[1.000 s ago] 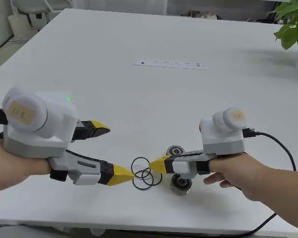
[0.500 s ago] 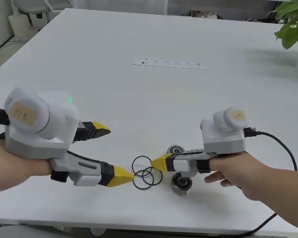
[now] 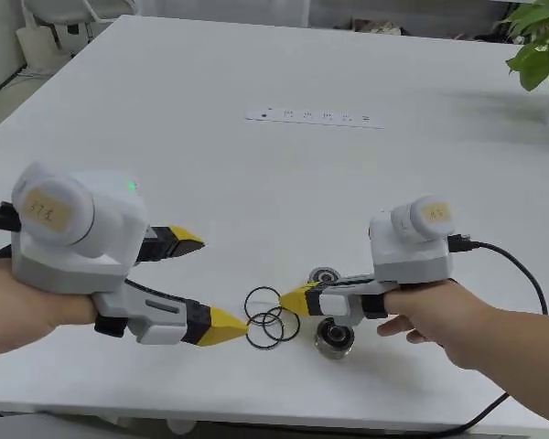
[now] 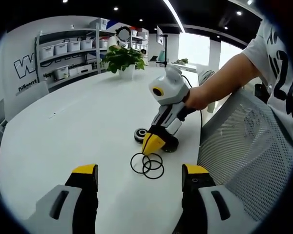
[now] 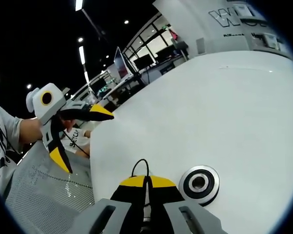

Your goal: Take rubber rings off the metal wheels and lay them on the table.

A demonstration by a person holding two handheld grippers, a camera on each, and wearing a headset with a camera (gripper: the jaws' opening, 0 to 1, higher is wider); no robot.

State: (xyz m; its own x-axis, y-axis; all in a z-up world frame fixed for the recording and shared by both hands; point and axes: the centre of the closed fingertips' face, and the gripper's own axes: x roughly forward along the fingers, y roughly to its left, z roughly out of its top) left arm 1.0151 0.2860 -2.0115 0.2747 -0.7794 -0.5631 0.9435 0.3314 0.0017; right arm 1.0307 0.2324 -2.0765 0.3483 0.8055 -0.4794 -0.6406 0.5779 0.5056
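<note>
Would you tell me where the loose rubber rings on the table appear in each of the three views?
Head view: rubber rings lie low centre.
Left gripper view: middle, just beyond the left gripper's open jaws.
Right gripper view: one black arc at bottom centre, above the shut jaws.
Shared landmark: the right gripper, its yellow tips at the rings' edge in all three views.

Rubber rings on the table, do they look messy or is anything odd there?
Slightly untidy: three rubber rings overlap in a small heap on the table instead of lying apart. They look whole, and both metal wheels sit flat beside them.
</note>
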